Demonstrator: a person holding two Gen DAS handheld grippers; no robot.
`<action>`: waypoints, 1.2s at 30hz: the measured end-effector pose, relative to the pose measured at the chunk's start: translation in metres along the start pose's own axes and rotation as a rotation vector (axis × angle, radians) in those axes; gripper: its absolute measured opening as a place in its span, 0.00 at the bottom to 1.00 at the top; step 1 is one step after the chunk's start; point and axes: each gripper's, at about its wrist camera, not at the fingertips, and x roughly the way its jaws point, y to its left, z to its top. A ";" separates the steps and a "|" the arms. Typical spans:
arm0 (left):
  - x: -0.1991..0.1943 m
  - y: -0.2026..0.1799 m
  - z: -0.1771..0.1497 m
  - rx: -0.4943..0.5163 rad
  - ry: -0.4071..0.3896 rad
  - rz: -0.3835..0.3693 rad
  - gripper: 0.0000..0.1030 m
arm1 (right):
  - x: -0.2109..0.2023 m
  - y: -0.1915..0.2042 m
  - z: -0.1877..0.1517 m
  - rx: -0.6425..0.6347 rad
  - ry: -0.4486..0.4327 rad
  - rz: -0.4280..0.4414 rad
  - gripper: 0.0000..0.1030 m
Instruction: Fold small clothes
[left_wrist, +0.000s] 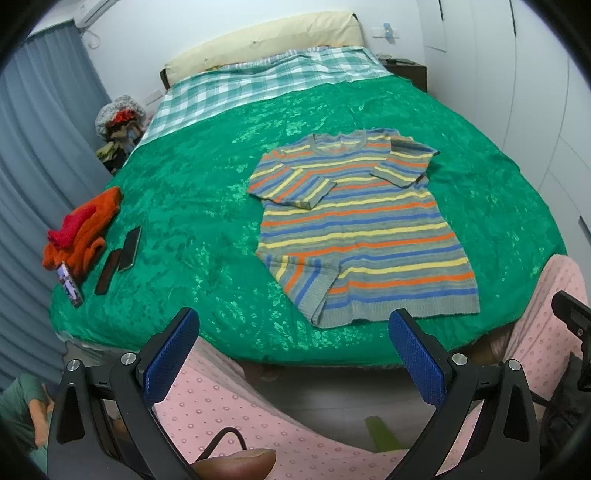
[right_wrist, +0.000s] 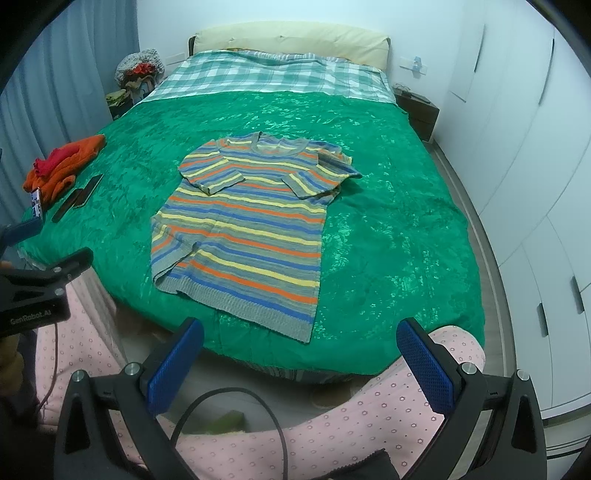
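A fingertip (left_wrist: 236, 463) is seen pressed at the very bottom of the left wrist view, just behind the left claw (left_wrist: 291, 360), whose blue pads (left_wrist: 171, 356) are spread wide with nothing between them. The right claw (right_wrist: 300, 365) is likewise released, its pads (right_wrist: 424, 371) standing well apart and empty over legs in pink dotted trousers (right_wrist: 369, 413). Both claws are held off the near edge of the bed (left_wrist: 207, 206), above the floor, and nothing is touched by either. The striped sweater (left_wrist: 362, 229) is laid flat on the green bedspread, collar toward the far pillow and hem toward the claws. Both short sleeves are seen turned inward across the chest, and the lower corner on the left claw's side is doubled over onto the body, so the fold is judged to be begun but far from finished: the sides are not yet brought in evenly, and the length has not been halved. In the left wrist view the hem lies just beyond the gap between the pads, slightly toward the right pad; in the right wrist view the sweater (right_wrist: 243, 229) lies ahead and toward the left pad, its nearest hem corner close to the bed's edge. A heap of orange and red clothes (left_wrist: 83, 232) is left near the bed's left side, well apart from the sweater, seemingly unfolded, with dark flat items (left_wrist: 129, 247) beside it.
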 end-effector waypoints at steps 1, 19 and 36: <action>0.000 0.000 -0.001 0.001 0.000 -0.002 1.00 | 0.000 0.000 0.000 0.000 0.000 0.001 1.00; 0.001 -0.007 0.002 0.023 0.000 0.012 1.00 | 0.000 0.004 0.000 -0.001 -0.002 0.005 1.00; 0.001 -0.008 0.004 0.026 0.006 -0.029 1.00 | 0.002 0.008 0.000 -0.009 0.000 0.008 1.00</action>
